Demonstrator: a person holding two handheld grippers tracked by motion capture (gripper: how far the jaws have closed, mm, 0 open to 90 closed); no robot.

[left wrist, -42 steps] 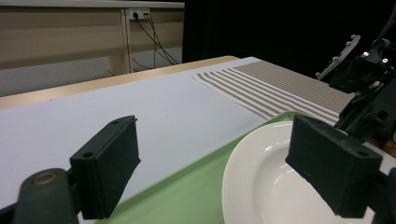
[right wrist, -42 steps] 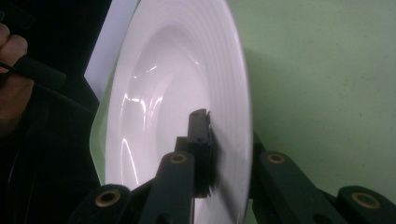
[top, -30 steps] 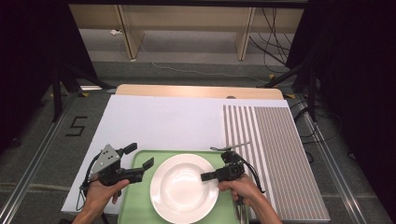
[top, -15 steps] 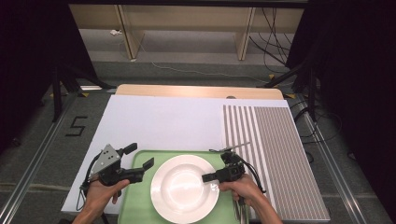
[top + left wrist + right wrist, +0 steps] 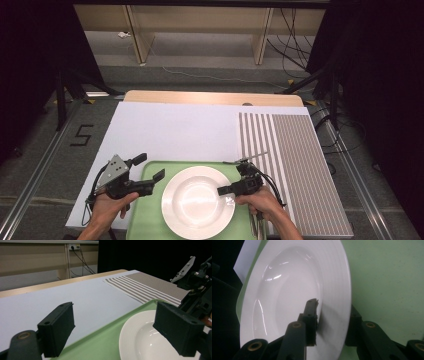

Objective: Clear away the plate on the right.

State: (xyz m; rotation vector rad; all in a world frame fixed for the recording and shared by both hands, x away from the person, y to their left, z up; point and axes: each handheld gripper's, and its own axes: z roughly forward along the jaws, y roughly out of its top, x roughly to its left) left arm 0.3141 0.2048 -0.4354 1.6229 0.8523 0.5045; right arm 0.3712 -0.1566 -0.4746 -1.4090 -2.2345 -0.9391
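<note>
R gripper (image 5: 226,191) letting go of white plate (image 5: 197,202) on green tray (image 5: 150,227).
Jaws straddling plate's right rim, just been opening, pads looking clear of it; L gripper (image 5: 149,167) hanging unclenched, empty, over tray's left edge so plate is sitting flat.

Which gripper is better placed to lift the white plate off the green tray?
Right. The right gripper straddles the plate rim, its jaws just opening. The left gripper hangs open over the tray edge, clear of the plate.
</note>
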